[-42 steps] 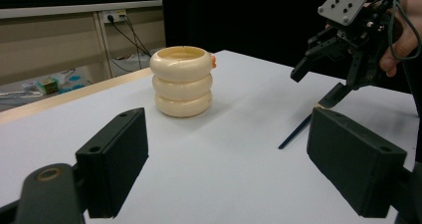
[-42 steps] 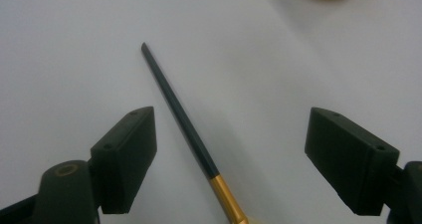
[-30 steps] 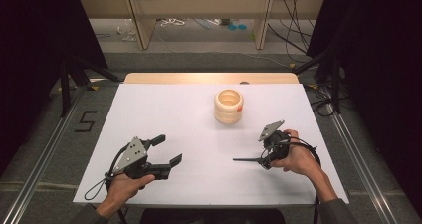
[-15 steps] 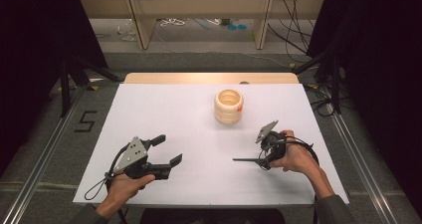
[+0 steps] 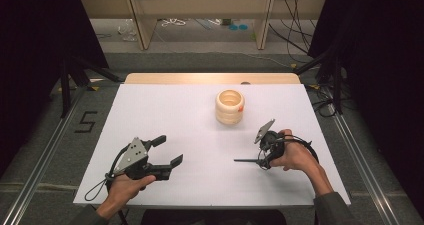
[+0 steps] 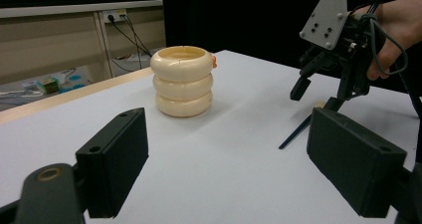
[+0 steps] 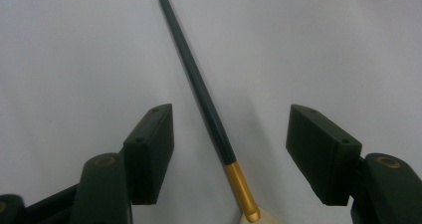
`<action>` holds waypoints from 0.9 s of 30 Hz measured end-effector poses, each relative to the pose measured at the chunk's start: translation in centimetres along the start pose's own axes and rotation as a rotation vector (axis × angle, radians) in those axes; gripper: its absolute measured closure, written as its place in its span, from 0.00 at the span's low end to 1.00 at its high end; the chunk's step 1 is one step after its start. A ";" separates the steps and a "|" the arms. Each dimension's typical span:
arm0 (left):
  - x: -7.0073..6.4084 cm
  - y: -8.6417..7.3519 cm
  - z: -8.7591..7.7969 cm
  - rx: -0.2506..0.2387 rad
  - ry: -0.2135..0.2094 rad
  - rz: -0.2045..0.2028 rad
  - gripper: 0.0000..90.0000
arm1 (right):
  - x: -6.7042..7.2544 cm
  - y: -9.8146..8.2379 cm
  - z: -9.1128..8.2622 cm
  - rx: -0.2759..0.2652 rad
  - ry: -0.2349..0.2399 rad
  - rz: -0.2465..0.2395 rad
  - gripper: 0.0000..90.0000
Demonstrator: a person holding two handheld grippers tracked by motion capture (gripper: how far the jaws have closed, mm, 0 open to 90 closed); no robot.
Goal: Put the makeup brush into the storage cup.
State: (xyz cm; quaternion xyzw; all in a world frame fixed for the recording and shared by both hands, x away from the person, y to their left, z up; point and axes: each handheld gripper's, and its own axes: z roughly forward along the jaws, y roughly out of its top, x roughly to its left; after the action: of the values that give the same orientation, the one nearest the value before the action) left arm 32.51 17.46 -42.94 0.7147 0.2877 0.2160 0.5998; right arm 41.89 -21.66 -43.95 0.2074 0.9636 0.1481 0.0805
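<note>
From the high view, the left gripper (image 5: 161, 157) rests low on the white table (image 5: 165, 110) with its jaws spread wide and nothing between them. The right gripper (image 5: 261, 157) is tipped down over a thin dark stick (image 5: 246, 160) that runs out from under it toward the left gripper. A cream ring stack (image 5: 230, 106) stands beyond both, nearer the right gripper, apart from each.

In the left gripper view, the two pads stand wide apart and empty. The stack (image 6: 183, 80) sits ahead, a little to this gripper's left, three rings upright with a small orange bit at the top edge. The right gripper (image 6: 318, 92) hangs ahead to the right, the stick (image 6: 294, 132) lying under it.

In the right gripper view, the jaws are open wide on either side of the stick (image 7: 199, 87), not touching it. It lies flat, dark along its length, with a gold band (image 7: 241, 186) near the camera and a pale tip at the picture's bottom edge. It looks light, stiff and smooth, so it may roll or pivot; a hold on the dark shaft just past the band seems surest.
</note>
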 end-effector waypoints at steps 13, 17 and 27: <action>0.0 0.0 0.0 -0.001 -0.002 0.007 0.18 | -0.1 0.4 0.3 0.040 0.019 -0.004 0.46; 0.0 0.0 0.0 -0.002 0.002 -0.002 0.18 | -0.1 0.5 0.5 0.057 0.038 -0.021 0.49; 0.0 0.0 0.0 -0.001 0.000 0.007 0.18 | 0.0 0.7 0.8 0.078 0.044 -0.039 0.54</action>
State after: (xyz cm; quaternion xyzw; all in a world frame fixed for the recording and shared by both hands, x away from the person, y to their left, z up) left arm 32.53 17.50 -42.90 0.7153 0.2851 0.2180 0.5997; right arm 42.29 -20.87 -44.53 0.1885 0.9740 0.1131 0.0540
